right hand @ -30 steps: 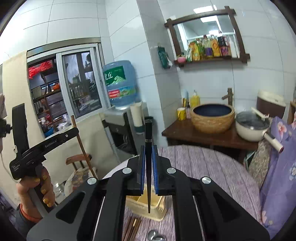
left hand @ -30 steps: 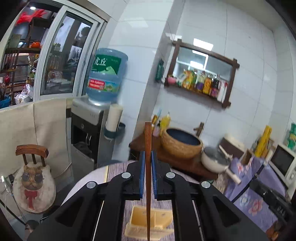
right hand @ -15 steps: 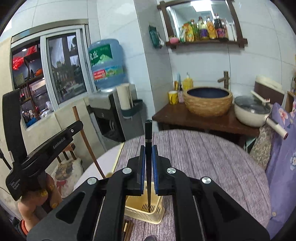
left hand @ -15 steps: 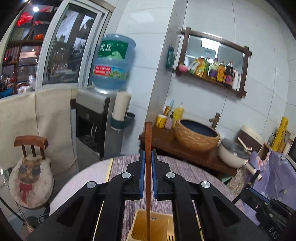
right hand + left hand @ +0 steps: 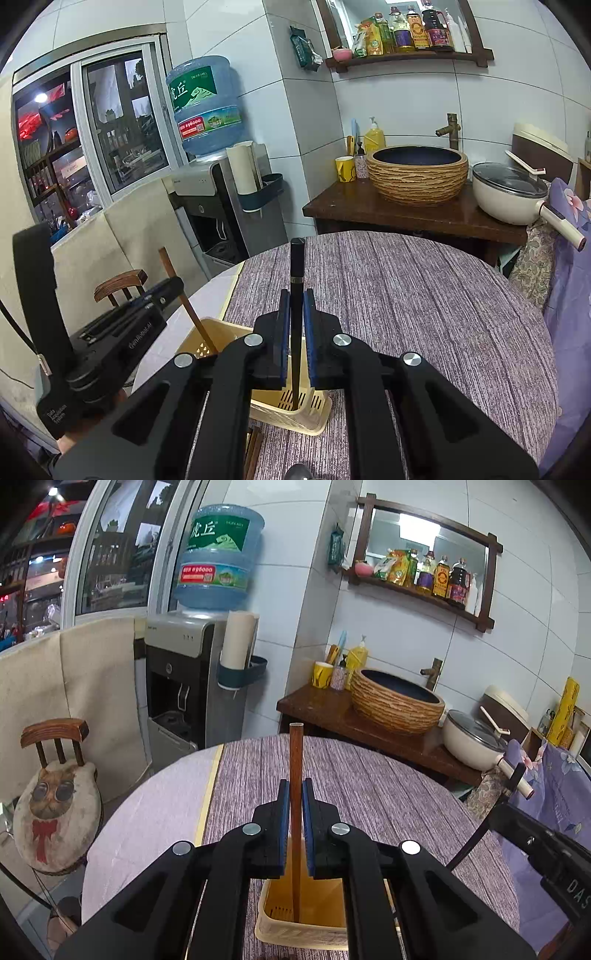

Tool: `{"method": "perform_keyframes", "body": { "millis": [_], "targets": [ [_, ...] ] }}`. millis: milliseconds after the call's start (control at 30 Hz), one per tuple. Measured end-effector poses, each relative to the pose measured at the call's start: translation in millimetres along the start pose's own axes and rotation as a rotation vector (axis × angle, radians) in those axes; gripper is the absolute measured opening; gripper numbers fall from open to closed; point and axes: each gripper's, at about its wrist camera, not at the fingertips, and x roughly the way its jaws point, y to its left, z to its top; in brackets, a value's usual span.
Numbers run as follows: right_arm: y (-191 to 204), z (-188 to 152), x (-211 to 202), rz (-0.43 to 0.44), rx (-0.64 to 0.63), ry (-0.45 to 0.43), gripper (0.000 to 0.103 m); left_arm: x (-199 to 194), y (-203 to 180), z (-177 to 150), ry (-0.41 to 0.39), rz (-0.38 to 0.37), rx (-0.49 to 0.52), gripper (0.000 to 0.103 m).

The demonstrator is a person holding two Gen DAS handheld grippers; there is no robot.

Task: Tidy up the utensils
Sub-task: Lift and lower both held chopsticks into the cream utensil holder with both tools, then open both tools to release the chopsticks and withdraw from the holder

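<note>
My left gripper (image 5: 295, 794) is shut on a brown wooden chopstick (image 5: 295, 760), held upright with its lower end inside a yellow slotted utensil holder (image 5: 295, 923) on the round table. My right gripper (image 5: 296, 306) is shut on a black chopstick (image 5: 296, 266), also upright, its tip inside the same holder (image 5: 295, 413). In the right wrist view the left gripper (image 5: 162, 291) stands at the left with the brown chopstick (image 5: 184, 299) slanting down into the holder. The right gripper's body (image 5: 546, 845) shows at the right edge of the left wrist view.
The round table has a purple striped cloth (image 5: 424, 295). More utensils lie at the table's near edge (image 5: 255, 450). Behind are a water dispenser (image 5: 192, 672), a wooden counter with a woven basin (image 5: 417, 173) and a pot (image 5: 509, 192), and a small chair (image 5: 55, 790) at the left.
Both grippers have come down toward the table, lowering the two chopsticks so their tips now sit inside the yellow holder. Both stay shut on them.
</note>
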Motion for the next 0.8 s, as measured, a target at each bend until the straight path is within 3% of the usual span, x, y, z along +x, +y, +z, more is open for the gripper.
{"method": "perform_keyframes", "body": {
  "millis": [167, 333, 367, 433, 467, 600, 667, 733, 800],
  "targets": [
    [0, -3, -1, -0.015, -0.010, -0.016, 0.008, 0, -4, -7, -0.009, 0.017, 0.043, 0.008],
    [-2, -4, -5, -0.020, -0.013, -0.031, 0.011, -3, -1, -7, 0.013, -0.011, 0.029, 0.012],
    [-2, -5, -6, -0.020, -0.016, -0.031, 0.015, -4, 0, -7, 0.013, -0.016, 0.029, 0.015],
    [0, -8, -10, -0.018, -0.030, -0.037, 0.045, -10, 2, -9, 0.006, -0.028, 0.021, 0.045],
    [1, -8, -12, -0.021, -0.038, -0.047, 0.051, -15, 4, -9, -0.007, -0.034, 0.012, 0.051],
    [6, -15, -30, -0.049, -0.083, -0.102, 0.056, -33, 8, -14, -0.034, -0.056, 0.007, 0.059],
    [5, -20, -39, -0.054, -0.080, -0.116, 0.061, -45, 10, -17, -0.054, -0.053, 0.003, 0.066],
    [4, -25, -47, -0.060, -0.083, -0.123, 0.073, -57, 14, -22, -0.079, -0.043, -0.006, 0.078],
    [4, -34, -56, -0.072, -0.099, -0.121, 0.074, -67, 18, -28, -0.087, -0.024, -0.008, 0.084]
  ]
}}
